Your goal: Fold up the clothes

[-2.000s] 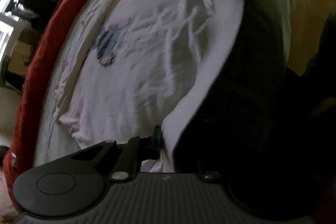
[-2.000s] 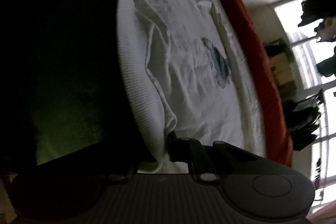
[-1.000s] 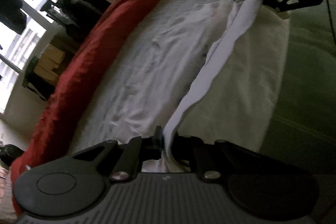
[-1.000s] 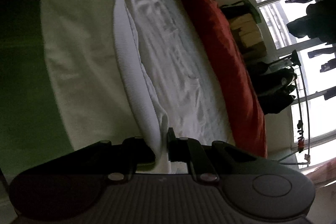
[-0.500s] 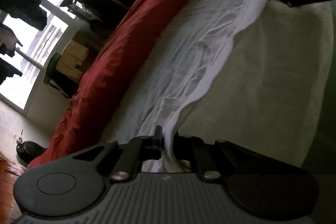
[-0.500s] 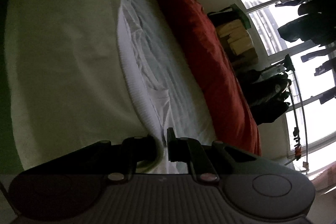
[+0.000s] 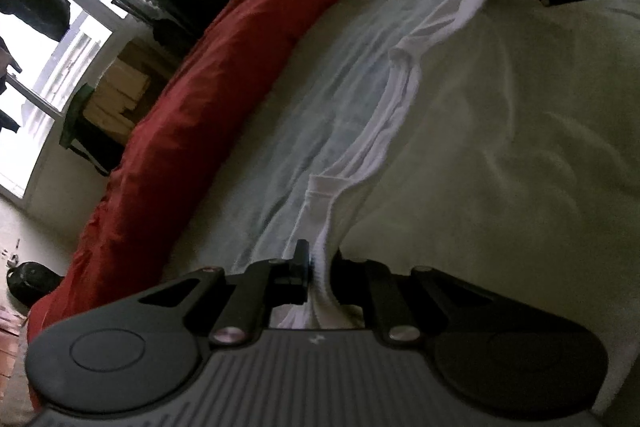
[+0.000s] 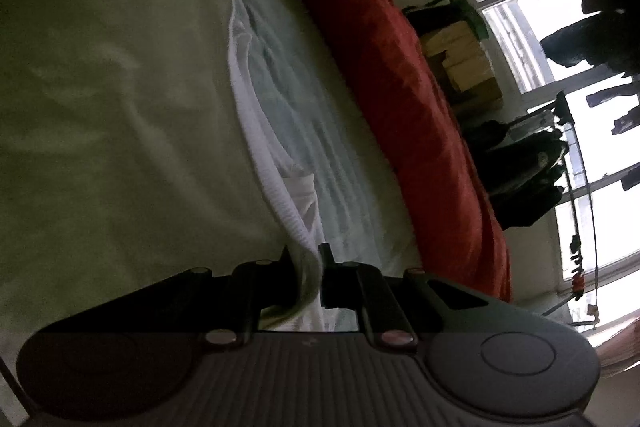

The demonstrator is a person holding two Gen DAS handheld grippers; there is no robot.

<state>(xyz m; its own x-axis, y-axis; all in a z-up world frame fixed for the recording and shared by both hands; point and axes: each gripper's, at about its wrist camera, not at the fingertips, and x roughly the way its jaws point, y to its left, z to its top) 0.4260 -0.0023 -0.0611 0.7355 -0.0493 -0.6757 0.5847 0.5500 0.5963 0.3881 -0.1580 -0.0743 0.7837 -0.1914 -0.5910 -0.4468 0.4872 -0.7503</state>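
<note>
Two grippers pinch opposite ends of one ribbed hem of a soft white cotton garment [image 7: 394, 99]: the left gripper [image 7: 320, 267] and the right gripper [image 8: 308, 267] each have their fingers closed tight on the fabric. The cloth spans between them, its body draping over the pale sheet of the bed [image 7: 304, 99] beside a red duvet [image 7: 224, 67]. It looks light and limp; it will sag and wrinkle, so holding the thicker hem corners suits it.

Wrist views face each other, close, sharing white garment [image 7: 400, 99] edge
</note>
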